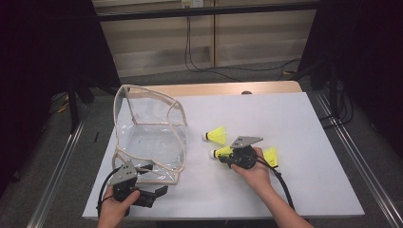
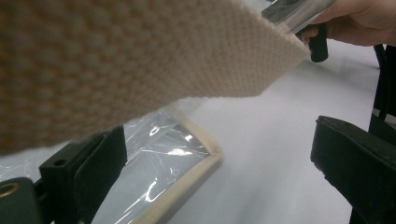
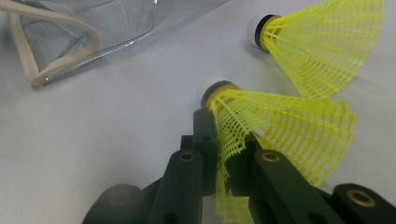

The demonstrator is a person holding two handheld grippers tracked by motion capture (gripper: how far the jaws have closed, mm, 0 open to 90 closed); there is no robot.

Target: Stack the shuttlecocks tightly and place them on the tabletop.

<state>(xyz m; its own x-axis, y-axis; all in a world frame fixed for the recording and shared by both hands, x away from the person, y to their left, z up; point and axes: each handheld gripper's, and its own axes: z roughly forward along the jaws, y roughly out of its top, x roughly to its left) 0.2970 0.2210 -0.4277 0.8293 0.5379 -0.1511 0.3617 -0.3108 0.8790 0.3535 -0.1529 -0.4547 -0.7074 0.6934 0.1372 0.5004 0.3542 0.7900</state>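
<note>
The person is working at a white table [image 1: 304, 190] with a clear plastic bag [image 1: 147, 137] trimmed in beige webbing and three yellow shuttlecocks. The step in hand looks like the pick-up of one shuttlecock for loading into the bag.

The right gripper [image 3: 223, 154] is pinching the yellow mesh skirt of the nearest shuttlecock [image 3: 280, 126], jaws closed tight on the netting, with the white cork end pointing away toward the bag. In the high view this shuttlecock [image 1: 221, 152] is lying on the table just right of the bag's open side. A second shuttlecock [image 1: 216, 135] is resting just beyond it, and a third [image 1: 271, 156] is showing behind the right hand [image 1: 256, 173].

The left gripper [image 1: 159, 192] is sitting at the bag's near corner with its jaws standing apart; in the left gripper view the woven strap [image 2: 140, 60] is passing between them, untouched by either pad as far as can be told.

The next move probably calls for lifting the gripped shuttlecock clear of the table and carrying it left to the bag's mouth. The left gripper will likely need to clamp the strap and hold the opening wide, since the soft rim is sagging.
</note>
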